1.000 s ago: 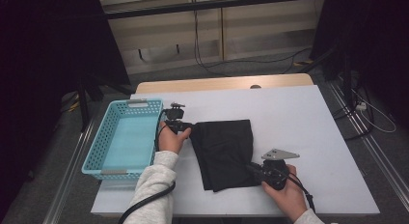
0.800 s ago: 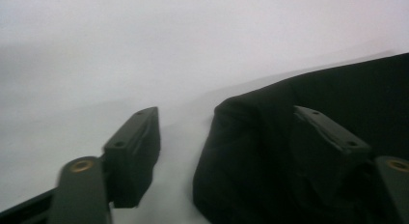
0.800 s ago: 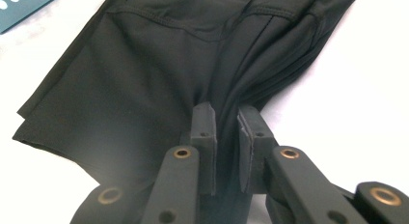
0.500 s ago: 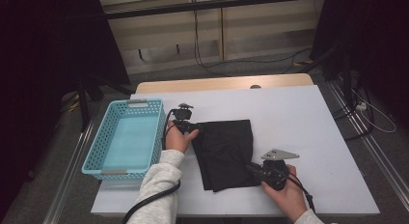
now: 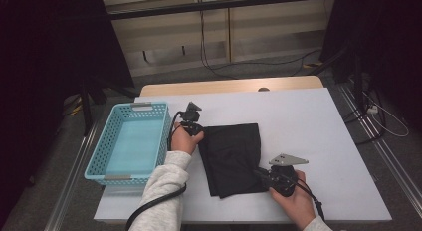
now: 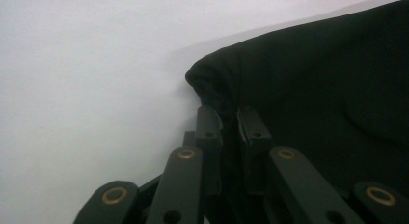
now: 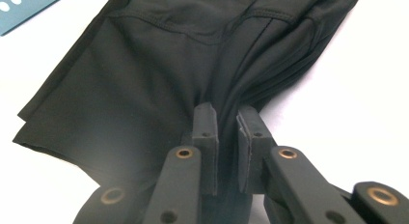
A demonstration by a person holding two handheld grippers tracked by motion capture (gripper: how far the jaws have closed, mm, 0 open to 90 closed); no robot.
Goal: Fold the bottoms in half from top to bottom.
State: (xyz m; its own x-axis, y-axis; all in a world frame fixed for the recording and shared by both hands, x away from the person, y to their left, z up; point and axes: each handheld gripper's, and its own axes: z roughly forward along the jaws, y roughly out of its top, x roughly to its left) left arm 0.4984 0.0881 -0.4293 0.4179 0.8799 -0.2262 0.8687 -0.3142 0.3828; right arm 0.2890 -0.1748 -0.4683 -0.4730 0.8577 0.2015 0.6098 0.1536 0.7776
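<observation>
A folded black cloth (image 5: 234, 156) lies flat in the middle of the white table (image 5: 318, 126). My left gripper (image 5: 202, 134) is at the cloth's far left corner. In the left gripper view its jaws have just been closing, and my left gripper (image 6: 229, 115) now pinches the rolled edge of the black cloth (image 6: 313, 79). My right gripper (image 5: 261, 173) is at the cloth's near right corner. In the right gripper view my right gripper (image 7: 228, 114) is shut on a bunched fold of the black cloth (image 7: 144, 74).
A light blue plastic basket (image 5: 99, 161) stands at the table's left edge, close beside my left forearm, and its corner (image 7: 24, 7) appears in the right gripper view. The table's right half is bare white surface. Cables lie on the floor behind the table.
My left hand has shifted a little to the right onto the cloth's far left corner. The right hand and the cloth have stayed put.
</observation>
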